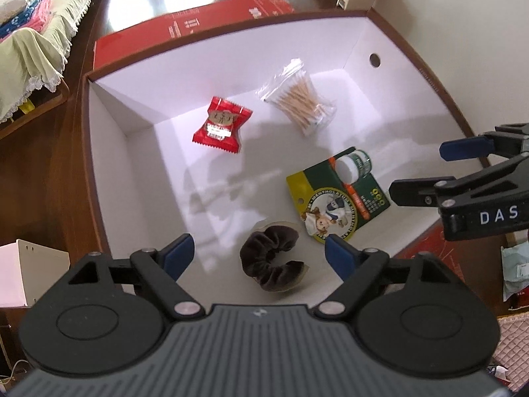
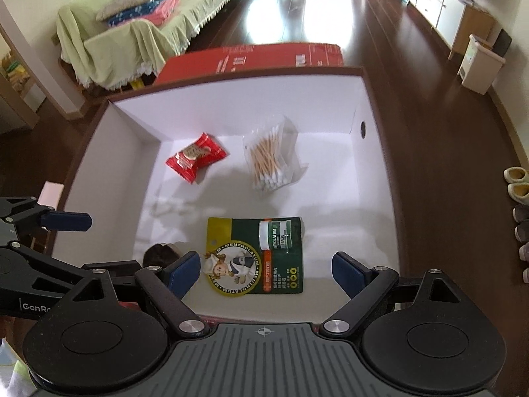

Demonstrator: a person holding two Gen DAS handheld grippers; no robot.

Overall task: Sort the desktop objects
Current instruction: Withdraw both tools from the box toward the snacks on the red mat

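A white-lined box (image 1: 231,53) (image 2: 231,99) holds a red snack packet (image 1: 222,125) (image 2: 195,158), a clear pack of cotton swabs (image 1: 299,97) (image 2: 269,157), a green Mentholatum card pack (image 1: 337,195) (image 2: 261,258) and a dark brown velvet scrunchie (image 1: 272,258) (image 2: 160,254). My left gripper (image 1: 259,256) is open and empty, just above the scrunchie. My right gripper (image 2: 266,271) is open and empty, over the Mentholatum pack; it also shows at the right edge of the left wrist view (image 1: 420,172). The left gripper shows at the left of the right wrist view (image 2: 66,221).
A red box lid (image 1: 191,24) (image 2: 251,58) lies behind the box. A green-covered sofa (image 2: 139,23) stands at the far left on a dark wood floor. A small white box (image 1: 29,271) sits to the left. Slippers (image 2: 517,182) line the right edge.
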